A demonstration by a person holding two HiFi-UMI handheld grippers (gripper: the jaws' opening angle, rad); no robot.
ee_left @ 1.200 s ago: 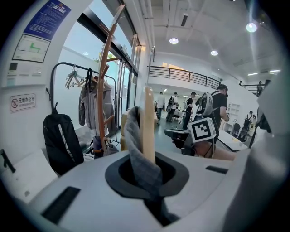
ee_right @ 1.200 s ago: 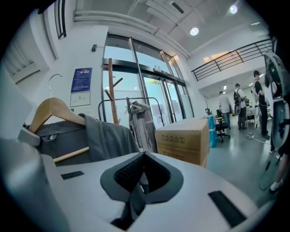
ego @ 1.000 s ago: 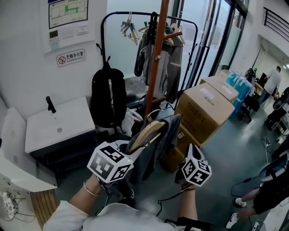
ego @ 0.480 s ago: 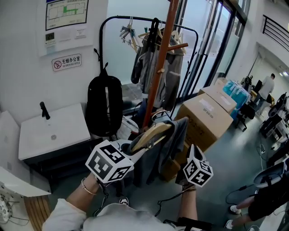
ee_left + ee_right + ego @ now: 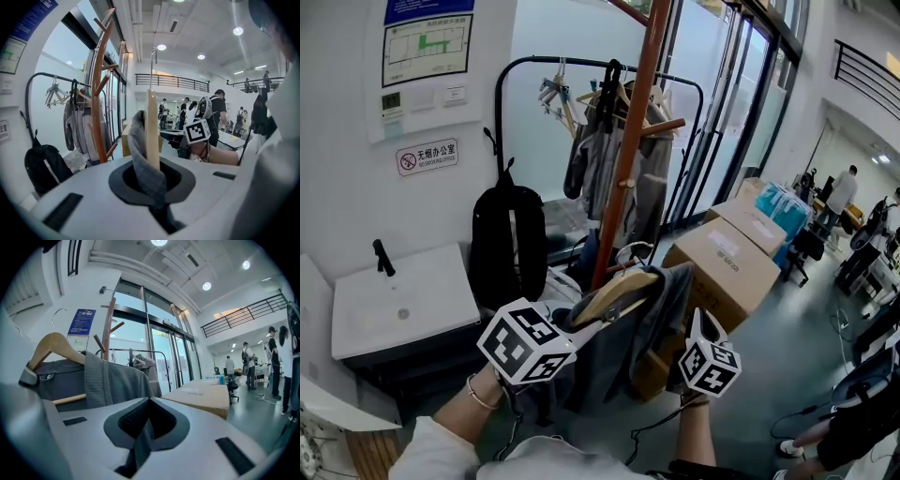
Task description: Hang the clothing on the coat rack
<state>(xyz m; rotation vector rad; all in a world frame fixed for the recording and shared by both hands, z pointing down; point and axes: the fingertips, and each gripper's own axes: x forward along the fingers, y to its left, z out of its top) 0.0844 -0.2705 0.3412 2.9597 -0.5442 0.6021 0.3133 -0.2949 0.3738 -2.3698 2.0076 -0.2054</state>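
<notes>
Here, one grey garment drapes one wooden hanger near one coat rack; the left gripper clamps both, and the right gripper pinches fabric.

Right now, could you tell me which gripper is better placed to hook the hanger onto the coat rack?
Left, probably. The left gripper is shut on the pale wooden hanger, nearer the brown wooden coat rack; the right gripper only pinches the grey garment.
</notes>
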